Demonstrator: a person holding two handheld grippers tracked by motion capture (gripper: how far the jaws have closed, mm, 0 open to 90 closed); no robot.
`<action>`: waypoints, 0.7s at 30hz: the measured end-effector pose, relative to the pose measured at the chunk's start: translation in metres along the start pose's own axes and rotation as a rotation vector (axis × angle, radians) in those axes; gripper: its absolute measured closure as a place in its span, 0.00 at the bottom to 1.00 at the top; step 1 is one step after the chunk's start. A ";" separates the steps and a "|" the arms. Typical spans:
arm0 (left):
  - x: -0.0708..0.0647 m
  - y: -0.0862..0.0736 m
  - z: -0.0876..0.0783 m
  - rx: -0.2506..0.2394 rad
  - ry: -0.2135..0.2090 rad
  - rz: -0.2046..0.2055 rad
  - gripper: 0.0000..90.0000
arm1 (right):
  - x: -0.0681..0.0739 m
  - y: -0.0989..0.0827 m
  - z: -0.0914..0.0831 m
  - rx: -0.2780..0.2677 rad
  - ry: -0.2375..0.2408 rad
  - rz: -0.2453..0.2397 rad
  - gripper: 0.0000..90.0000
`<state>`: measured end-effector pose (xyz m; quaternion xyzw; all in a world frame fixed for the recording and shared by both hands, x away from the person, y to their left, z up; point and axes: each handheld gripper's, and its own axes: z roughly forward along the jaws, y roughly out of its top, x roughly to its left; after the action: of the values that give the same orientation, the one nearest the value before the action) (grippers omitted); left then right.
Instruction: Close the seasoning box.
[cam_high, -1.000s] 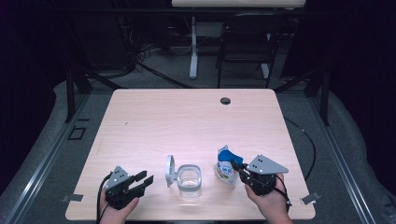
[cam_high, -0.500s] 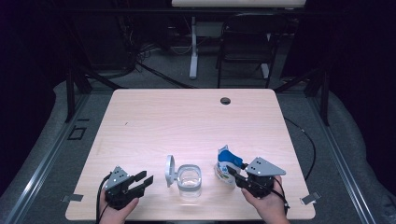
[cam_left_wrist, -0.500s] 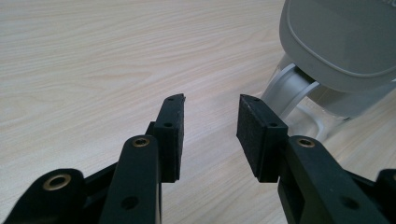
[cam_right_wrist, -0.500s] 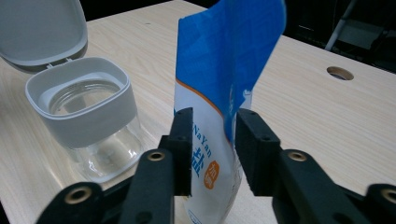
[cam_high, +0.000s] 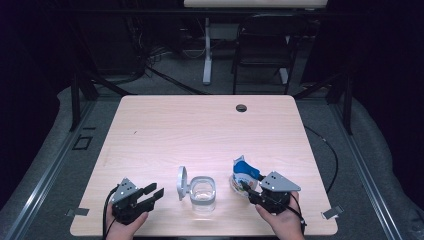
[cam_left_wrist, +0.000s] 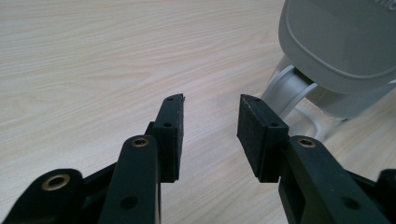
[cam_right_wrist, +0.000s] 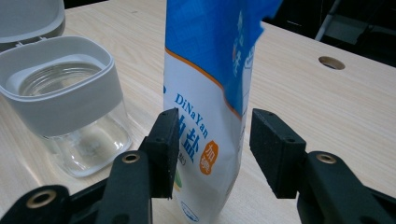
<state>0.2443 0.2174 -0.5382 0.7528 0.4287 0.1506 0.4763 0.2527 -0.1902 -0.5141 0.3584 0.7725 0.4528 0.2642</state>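
Observation:
A blue and white salt bag (cam_high: 242, 172) (cam_right_wrist: 210, 70) stands upright on the table near its front right. My right gripper (cam_high: 245, 187) (cam_right_wrist: 215, 135) is around the bag's lower part. Its jaws have just been opening and stand apart from the bag, which is between them, so it is open. To the bag's left is a clear glass jar (cam_high: 203, 192) (cam_right_wrist: 70, 107) with a grey collar, its grey lid (cam_high: 182, 182) (cam_left_wrist: 341, 42) flipped up on the left side. My left gripper (cam_high: 154, 191) (cam_left_wrist: 210, 116) rests left of the jar, open with nothing between its pads.
The pale wooden table (cam_high: 200, 130) has a round cable hole (cam_high: 241, 107) near its far edge. A dark chair (cam_high: 265, 45) and a white post (cam_high: 207, 50) stand on the floor beyond the table.
My right gripper's jaws have spread away from the salt bag, which stays standing. The left gripper and the jar have not moved.

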 end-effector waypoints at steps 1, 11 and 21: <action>0.000 0.000 0.000 0.001 0.000 0.000 0.68 | 0.000 -0.001 0.001 0.005 -0.001 -0.001 0.57; 0.001 0.000 0.000 0.002 0.000 0.003 0.68 | 0.003 -0.009 0.012 0.018 0.015 -0.003 0.49; 0.002 0.000 -0.001 0.005 0.003 0.004 0.68 | 0.002 -0.017 0.017 0.002 0.023 0.038 0.47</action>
<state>0.2448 0.2191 -0.5382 0.7545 0.4284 0.1515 0.4736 0.2593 -0.1856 -0.5370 0.3680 0.7691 0.4608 0.2464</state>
